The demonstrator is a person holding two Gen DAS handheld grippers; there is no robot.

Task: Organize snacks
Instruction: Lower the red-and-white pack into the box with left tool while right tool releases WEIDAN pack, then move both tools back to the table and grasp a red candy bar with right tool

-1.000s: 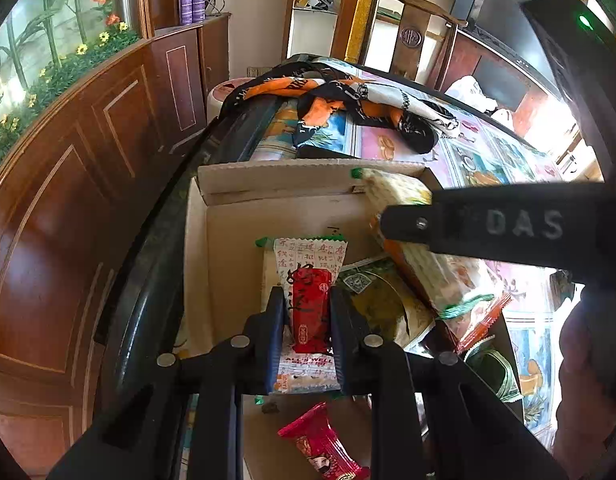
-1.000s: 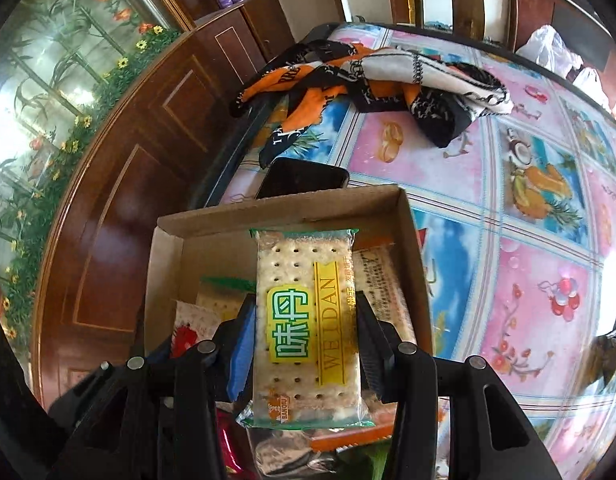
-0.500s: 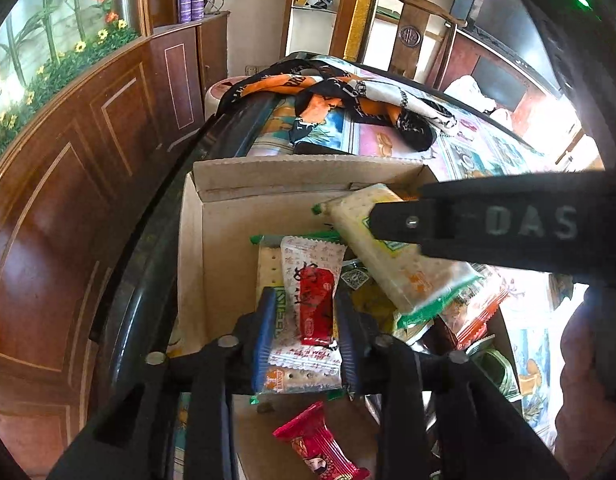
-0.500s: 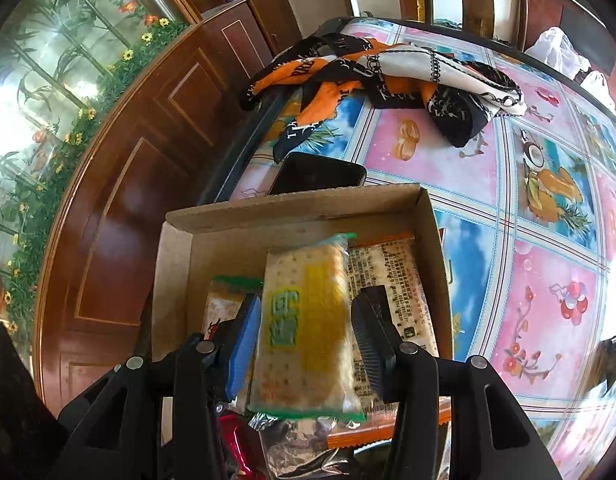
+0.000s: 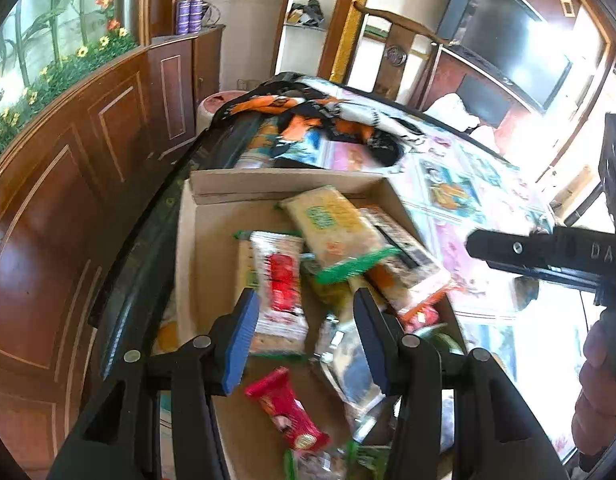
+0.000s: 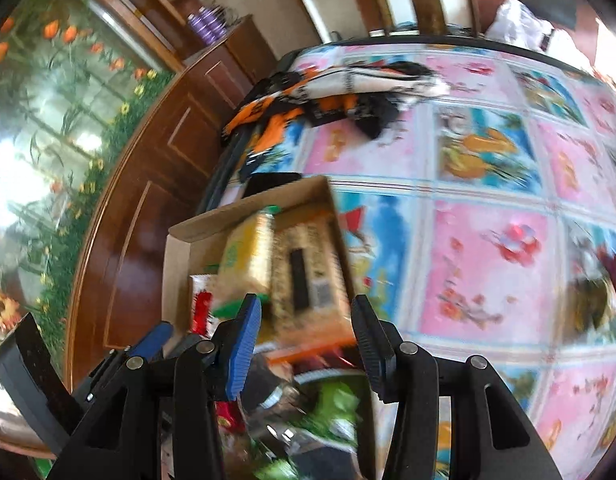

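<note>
A cardboard box (image 5: 268, 186) on the table holds several snack packs. A yellow cracker pack (image 5: 333, 228) lies on top near the far wall, beside a brown-printed cracker pack (image 5: 403, 254). A white-and-red snack pack (image 5: 280, 284) lies in the box just ahead of my left gripper (image 5: 304, 334), which is open and empty. A small red packet (image 5: 286, 410) lies below the gripper. My right gripper (image 6: 304, 332) is open and empty above the box's (image 6: 276, 200) right side; the cracker pack (image 6: 246, 254) lies in the box. It shows in the left wrist view (image 5: 547, 250), to the right of the box.
An orange, black and white cloth (image 5: 327, 118) lies on the table beyond the box. A dark phone (image 6: 272, 182) lies just behind the box. The patterned tablecloth (image 6: 487, 240) spreads to the right. Wooden cabinets (image 5: 68, 184) stand close on the left.
Both grippers opened. The left let go of the white-and-red pack, the right let go of the yellow cracker pack; both now lie in the box. The right gripper pulled away to the right.
</note>
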